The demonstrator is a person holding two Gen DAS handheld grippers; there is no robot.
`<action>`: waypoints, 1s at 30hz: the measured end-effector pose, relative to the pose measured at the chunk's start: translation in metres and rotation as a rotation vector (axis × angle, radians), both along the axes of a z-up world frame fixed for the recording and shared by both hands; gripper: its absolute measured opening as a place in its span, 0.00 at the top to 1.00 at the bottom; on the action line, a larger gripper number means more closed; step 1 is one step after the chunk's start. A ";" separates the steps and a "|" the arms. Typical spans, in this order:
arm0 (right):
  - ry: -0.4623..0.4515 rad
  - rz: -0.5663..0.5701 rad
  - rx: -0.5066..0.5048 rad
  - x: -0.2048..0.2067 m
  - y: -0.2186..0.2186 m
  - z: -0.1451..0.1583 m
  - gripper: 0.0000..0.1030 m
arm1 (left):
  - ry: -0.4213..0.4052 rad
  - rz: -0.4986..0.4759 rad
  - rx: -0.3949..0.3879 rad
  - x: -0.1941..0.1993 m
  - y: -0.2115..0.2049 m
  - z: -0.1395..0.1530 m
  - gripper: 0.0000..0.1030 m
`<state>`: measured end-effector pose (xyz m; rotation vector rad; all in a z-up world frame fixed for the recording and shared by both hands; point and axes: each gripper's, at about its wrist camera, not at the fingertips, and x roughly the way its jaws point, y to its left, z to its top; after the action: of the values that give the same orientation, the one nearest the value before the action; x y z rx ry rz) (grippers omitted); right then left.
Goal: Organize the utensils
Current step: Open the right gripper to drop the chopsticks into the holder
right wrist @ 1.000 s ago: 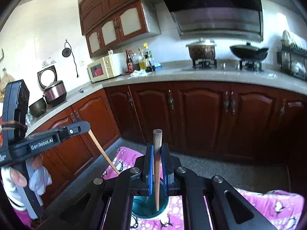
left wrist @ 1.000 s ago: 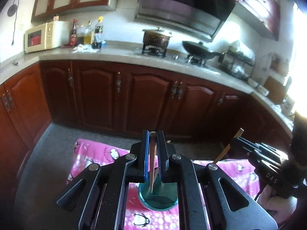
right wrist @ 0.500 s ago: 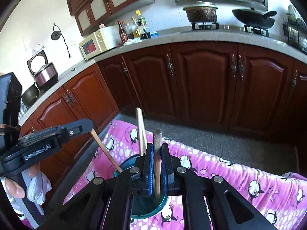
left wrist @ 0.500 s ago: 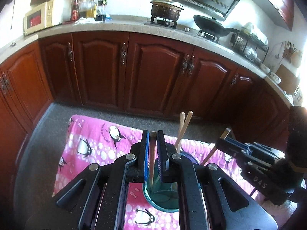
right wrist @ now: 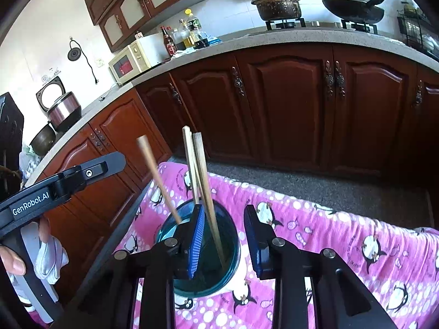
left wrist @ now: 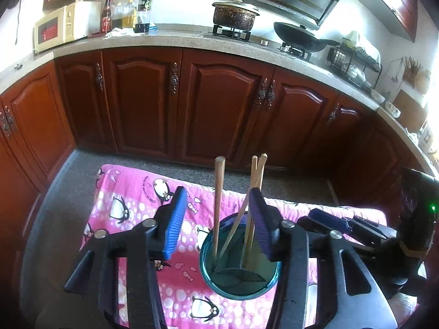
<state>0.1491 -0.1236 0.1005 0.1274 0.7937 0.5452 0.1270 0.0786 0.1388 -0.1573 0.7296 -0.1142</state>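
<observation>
A teal round utensil holder stands on a pink penguin-print cloth; it also shows in the right wrist view. Several wooden chopsticks stand in it: a darker one and a paler pair, seen also in the right wrist view. My left gripper is open and empty, its jaws on either side of the holder. My right gripper is open and empty just above the holder.
Dark red kitchen cabinets run behind the cloth-covered table, under a stone counter with a microwave, bottles and a pot. Grey floor lies between table and cabinets. The right gripper's body sits close at right.
Both grippers have opened and let go of their chopsticks, which now stand in the teal holder. Both cameras have tilted down and closer over the holder.
</observation>
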 end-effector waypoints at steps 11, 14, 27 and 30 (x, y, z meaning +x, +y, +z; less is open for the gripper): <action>-0.011 -0.055 -0.026 -0.047 -0.017 -0.002 0.65 | -0.014 -0.013 0.081 -0.043 -0.032 -0.012 0.47; -0.004 -0.078 -0.029 -0.060 -0.026 -0.005 0.63 | -0.013 -0.033 0.099 -0.055 -0.045 -0.018 0.47; 0.029 -0.148 -0.058 -0.113 -0.062 -0.018 0.60 | -0.005 -0.109 0.141 -0.100 -0.089 -0.041 0.47; 0.038 -0.160 -0.066 -0.120 -0.069 -0.022 0.60 | -0.007 -0.124 0.152 -0.108 -0.099 -0.045 0.47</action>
<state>0.0292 -0.1927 0.0784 0.1394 0.8294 0.3664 0.0193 -0.0201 0.0933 0.0336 0.7380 -0.1764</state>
